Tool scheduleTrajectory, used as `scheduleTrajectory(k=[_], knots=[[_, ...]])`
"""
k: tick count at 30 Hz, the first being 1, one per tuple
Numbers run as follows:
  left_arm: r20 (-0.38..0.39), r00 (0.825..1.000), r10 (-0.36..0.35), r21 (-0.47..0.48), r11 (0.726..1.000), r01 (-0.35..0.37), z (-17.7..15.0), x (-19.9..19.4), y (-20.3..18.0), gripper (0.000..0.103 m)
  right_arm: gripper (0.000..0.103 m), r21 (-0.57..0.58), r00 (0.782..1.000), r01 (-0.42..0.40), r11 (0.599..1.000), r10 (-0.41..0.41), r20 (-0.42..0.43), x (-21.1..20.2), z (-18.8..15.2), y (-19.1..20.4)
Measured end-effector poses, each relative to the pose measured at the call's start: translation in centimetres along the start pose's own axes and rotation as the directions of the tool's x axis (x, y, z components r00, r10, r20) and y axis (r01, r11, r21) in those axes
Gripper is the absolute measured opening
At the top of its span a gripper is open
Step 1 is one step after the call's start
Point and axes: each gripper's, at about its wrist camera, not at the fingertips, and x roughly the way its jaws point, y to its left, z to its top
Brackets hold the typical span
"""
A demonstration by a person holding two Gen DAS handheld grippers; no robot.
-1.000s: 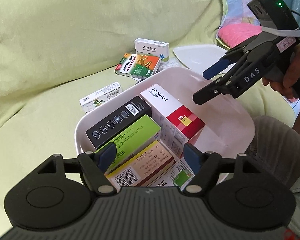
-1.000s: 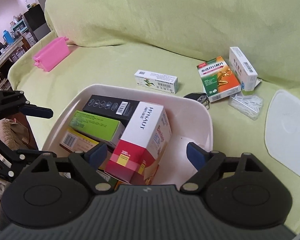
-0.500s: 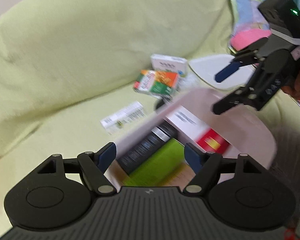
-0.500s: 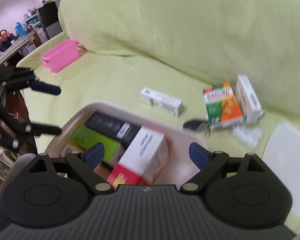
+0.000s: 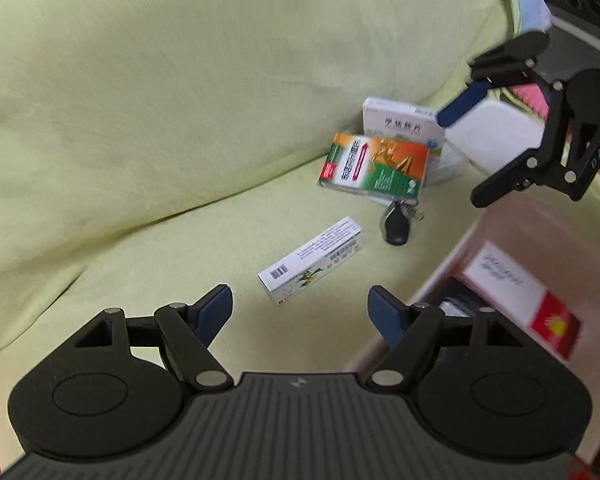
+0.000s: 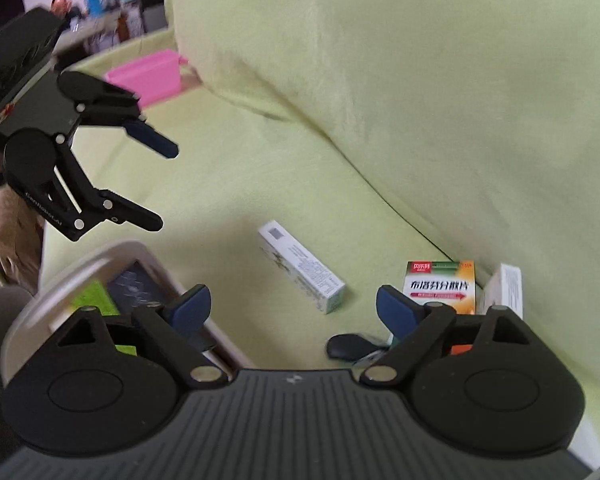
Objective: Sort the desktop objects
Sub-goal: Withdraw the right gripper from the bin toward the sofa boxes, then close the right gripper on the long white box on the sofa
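Note:
My left gripper (image 5: 300, 309) is open and empty, low over the sofa seat, with a long white box (image 5: 312, 266) lying just ahead of its fingers. Beyond that lie a black car key (image 5: 396, 226), an orange-green box (image 5: 374, 166) and a white box (image 5: 402, 124). My right gripper (image 6: 292, 306) is also open and empty, facing the same long white box (image 6: 304, 268), with the key (image 6: 352, 346) near its right finger. The white bin (image 5: 440, 268) holds several boxes. Each gripper shows in the other's view: right gripper (image 5: 466, 156), left gripper (image 6: 160, 184).
Everything sits on a light green sofa, with the backrest cushion rising right behind the boxes. A white lid (image 5: 496, 136) lies past the white box. A pink pouch (image 6: 148, 76) rests far along the seat. The bin's rim (image 6: 100, 254) is below the left gripper.
Both grippers have swung away from over the bin toward the loose boxes on the seat. The long white box now sits in front of both. Both stayed open.

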Motion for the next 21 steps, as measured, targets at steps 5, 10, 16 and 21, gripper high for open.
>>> scheduleTrajectory(k=[5,10,16,21], knots=[[-0.085,0.996,-0.024,0.072,0.997,0.030,0.4,5.8,1.3,0.076,0.071,-0.069,0.994,-0.029,0.997,0.022,-0.104,5.2,0.8,-1.7],[-0.151,0.987,-0.054,0.069,0.995,0.065,-0.1,10.9,2.6,0.073,0.063,-0.068,0.980,-0.045,0.997,0.030,-0.198,10.2,0.2,-3.1],[-0.165,0.982,-0.095,0.019,0.995,0.099,-0.9,14.2,3.8,0.067,0.046,-0.016,0.973,-0.043,0.999,0.038,-0.229,13.2,-0.4,-4.2],[-0.150,0.982,-0.112,0.017,0.993,0.116,-1.1,14.5,3.8,0.062,0.046,-0.081,0.976,-0.042,0.996,0.023,-0.217,14.3,-0.5,-3.5]])
